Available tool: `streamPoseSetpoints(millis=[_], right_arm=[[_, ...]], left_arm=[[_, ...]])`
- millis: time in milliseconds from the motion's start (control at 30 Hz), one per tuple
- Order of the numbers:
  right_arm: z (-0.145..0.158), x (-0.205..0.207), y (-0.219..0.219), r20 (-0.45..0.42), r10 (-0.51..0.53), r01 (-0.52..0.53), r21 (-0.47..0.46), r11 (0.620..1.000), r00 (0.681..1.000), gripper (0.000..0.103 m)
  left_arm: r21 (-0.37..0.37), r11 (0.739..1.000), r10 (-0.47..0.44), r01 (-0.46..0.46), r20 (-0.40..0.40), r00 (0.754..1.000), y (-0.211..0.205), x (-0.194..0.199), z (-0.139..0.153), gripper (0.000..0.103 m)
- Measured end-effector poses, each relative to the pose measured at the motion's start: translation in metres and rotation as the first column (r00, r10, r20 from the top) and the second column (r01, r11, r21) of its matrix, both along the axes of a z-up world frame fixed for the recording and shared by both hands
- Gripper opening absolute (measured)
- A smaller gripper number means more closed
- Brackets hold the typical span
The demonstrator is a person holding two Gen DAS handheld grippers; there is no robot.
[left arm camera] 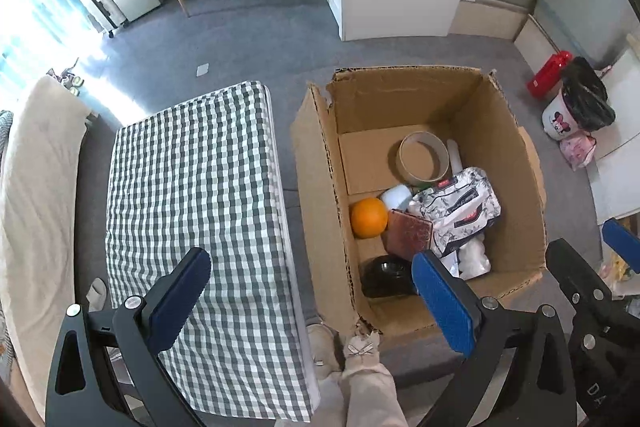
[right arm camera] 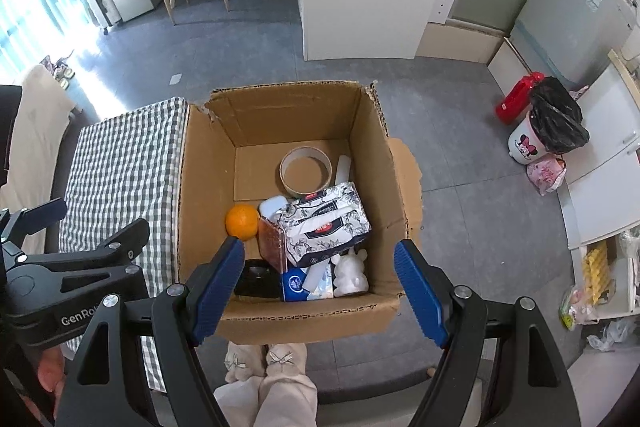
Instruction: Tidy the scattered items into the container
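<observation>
Hanging above the cardboard box [right arm camera: 200, 187], the right gripper [right arm camera: 320, 283] is being held with jaws spread wide and nothing between them. The left gripper [left arm camera: 312, 291] is likewise being held agape and empty, over the gap between the checked cushion [left arm camera: 192, 187] and the box. Inside the box are being kept an orange [right arm camera: 241, 221], a tape roll [right arm camera: 306, 175], a tissue pack [right arm camera: 326, 225] and a white figurine [right arm camera: 352, 273].

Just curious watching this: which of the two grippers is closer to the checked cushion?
Left. The left gripper hangs over the checked cushion's edge; the right gripper hangs over the cardboard box beside it.
</observation>
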State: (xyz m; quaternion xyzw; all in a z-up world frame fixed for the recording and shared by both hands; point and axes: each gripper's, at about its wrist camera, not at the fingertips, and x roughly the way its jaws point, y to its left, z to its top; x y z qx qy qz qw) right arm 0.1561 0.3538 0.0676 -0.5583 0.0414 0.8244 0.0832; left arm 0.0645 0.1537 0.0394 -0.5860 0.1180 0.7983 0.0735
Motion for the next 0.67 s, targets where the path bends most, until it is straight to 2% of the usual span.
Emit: streamPoseSetpoints(millis=[433,667], right_arm=[[-0.006,0.0,0.003,0.009,0.011,-0.011,-0.014,1.0,1.0,0.077],[-0.009,0.0,0.006,0.014,0.012,-0.011,-0.016,1.0,1.0,0.077]], left_arm=[[-0.006,1.0,0.012,-0.012,0.012,1.0,0.002,0.002,-0.003,0.103],[0.023,1.0,0.008,-0.007,-0.056,0.998,0.002,0.006,0.007,0.103]])
